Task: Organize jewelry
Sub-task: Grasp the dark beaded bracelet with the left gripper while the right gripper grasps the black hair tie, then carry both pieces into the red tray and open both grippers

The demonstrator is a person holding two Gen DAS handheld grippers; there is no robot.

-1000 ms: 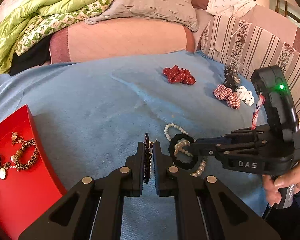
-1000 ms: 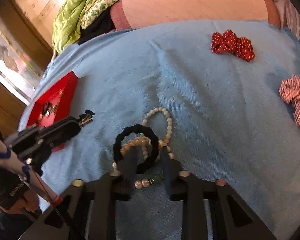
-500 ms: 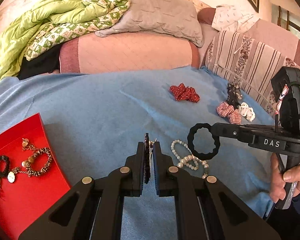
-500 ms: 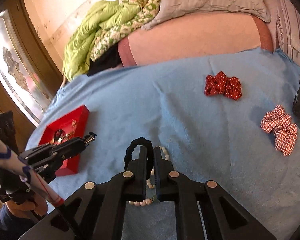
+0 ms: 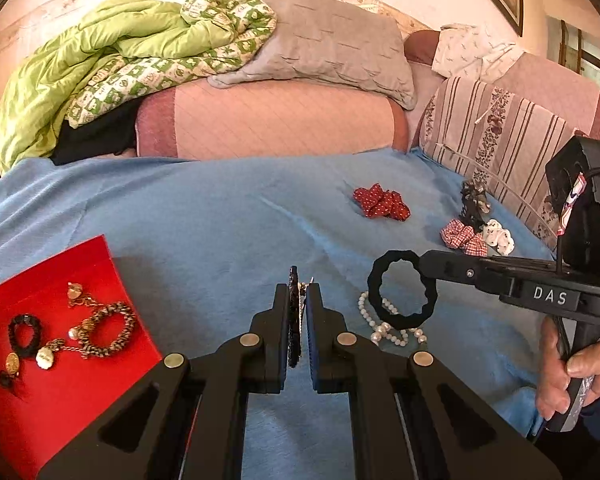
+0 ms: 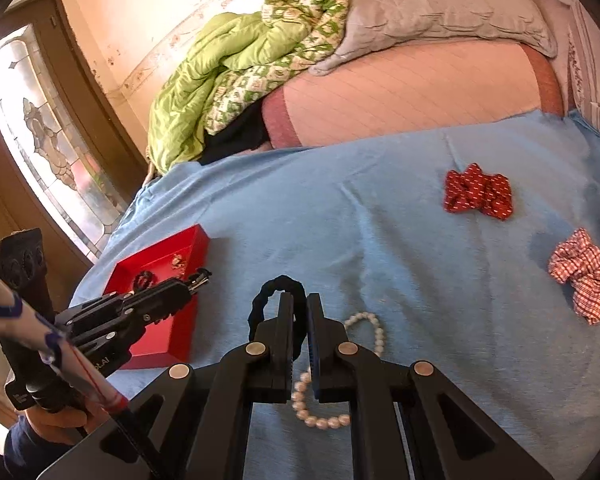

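My right gripper (image 6: 299,300) is shut on a black ring-shaped hair tie (image 6: 265,300) and holds it above the blue bedspread; the tie also shows in the left wrist view (image 5: 402,295). A pearl bracelet (image 6: 366,324) lies on the bedspread below it, also seen in the left wrist view (image 5: 384,326). My left gripper (image 5: 299,292) is shut on a small dark piece of jewelry (image 5: 293,312). A red tray (image 5: 60,384) at the left holds several bracelets and charms; it shows in the right wrist view (image 6: 156,304) too.
A red dotted scrunchie (image 5: 381,202), a checked scrunchie (image 5: 462,238), a white one (image 5: 499,237) and a dark hair clip (image 5: 474,200) lie at the right. Pillows and a green quilt (image 5: 100,76) are piled at the back.
My right gripper closed on the black hair tie and lifted it off the pearl bracelet. The left gripper stayed shut and rose a little.
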